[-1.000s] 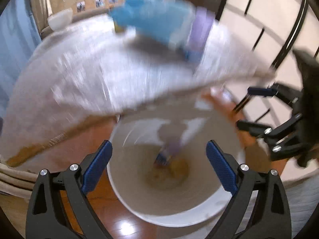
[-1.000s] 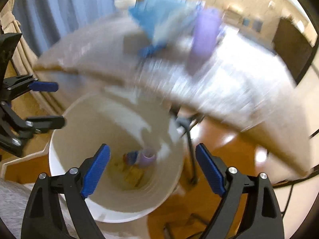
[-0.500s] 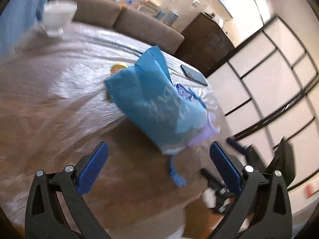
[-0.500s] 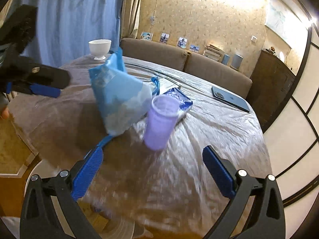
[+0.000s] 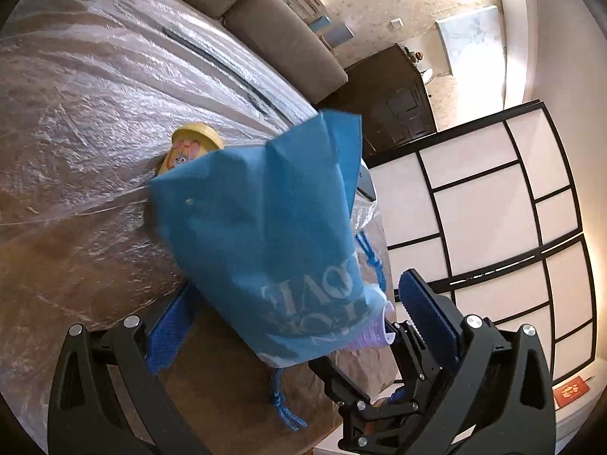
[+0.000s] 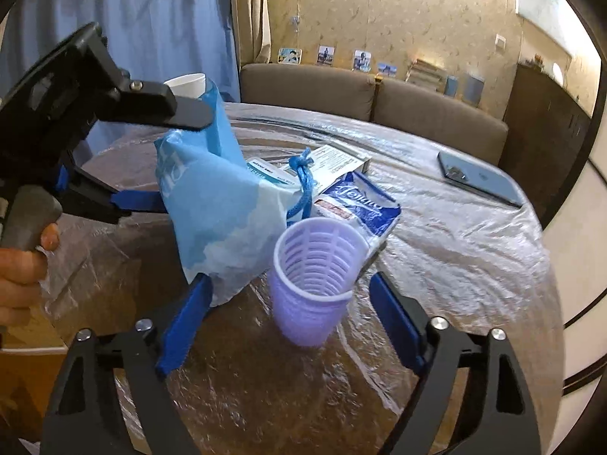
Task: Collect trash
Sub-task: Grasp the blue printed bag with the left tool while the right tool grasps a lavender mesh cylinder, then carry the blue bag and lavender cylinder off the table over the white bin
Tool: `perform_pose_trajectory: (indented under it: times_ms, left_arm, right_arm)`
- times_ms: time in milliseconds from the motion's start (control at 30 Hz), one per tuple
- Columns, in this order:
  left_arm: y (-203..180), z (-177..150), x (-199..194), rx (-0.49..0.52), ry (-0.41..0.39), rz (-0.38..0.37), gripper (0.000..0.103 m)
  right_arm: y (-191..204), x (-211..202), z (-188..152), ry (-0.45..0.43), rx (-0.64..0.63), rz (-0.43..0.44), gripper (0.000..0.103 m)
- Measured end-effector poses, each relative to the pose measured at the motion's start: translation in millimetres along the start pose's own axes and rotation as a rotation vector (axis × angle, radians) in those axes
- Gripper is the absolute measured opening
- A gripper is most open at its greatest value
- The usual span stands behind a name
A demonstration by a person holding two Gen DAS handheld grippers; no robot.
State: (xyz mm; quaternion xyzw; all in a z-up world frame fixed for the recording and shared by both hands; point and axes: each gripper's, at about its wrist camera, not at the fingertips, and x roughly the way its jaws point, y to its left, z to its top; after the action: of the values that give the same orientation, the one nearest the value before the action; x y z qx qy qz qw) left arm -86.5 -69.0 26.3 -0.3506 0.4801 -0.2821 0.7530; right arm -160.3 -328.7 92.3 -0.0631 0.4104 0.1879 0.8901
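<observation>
Your right gripper (image 6: pixel 288 322) is closing around the purple cup (image 6: pixel 315 280), which stands upright near the table's (image 6: pixel 455 265) front edge; the pads aren't touching it yet. Your left gripper (image 5: pixel 299 322) is spread wide around the blue bag (image 5: pixel 265 246), one finger (image 6: pixel 178 113) above it and one (image 6: pixel 136 201) beside it, nothing pinched as far as I can see. The bag leans right next to the cup. Behind them lie a blue wrapper (image 6: pixel 364 204) and a white box (image 6: pixel 334 159). A yellow lid (image 5: pixel 189 148) peeks out past the bag, and a phone (image 6: pixel 478 182) sits by the far right edge.
</observation>
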Motion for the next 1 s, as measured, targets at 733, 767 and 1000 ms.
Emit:
perform_pose_trajectory:
  times_ms: [733,767,1000]
  left_arm:
    - [14,0,-31,0.044,-0.091,-0.036,0.051]
    - [15,-1,-35,0.053,-0.093,-0.025,0.051]
    - [10,-9,-46,0.091,-0.089,-0.03,0.051]
  right_arm:
    - [-30,-17,0,-0.048,0.167,0.155,0.043]
    - [-29,-19,0,-0.047,0.169,0.161,0.043]
    - [-22,-26,-3,-0.037,0.182,0.183,0.043]
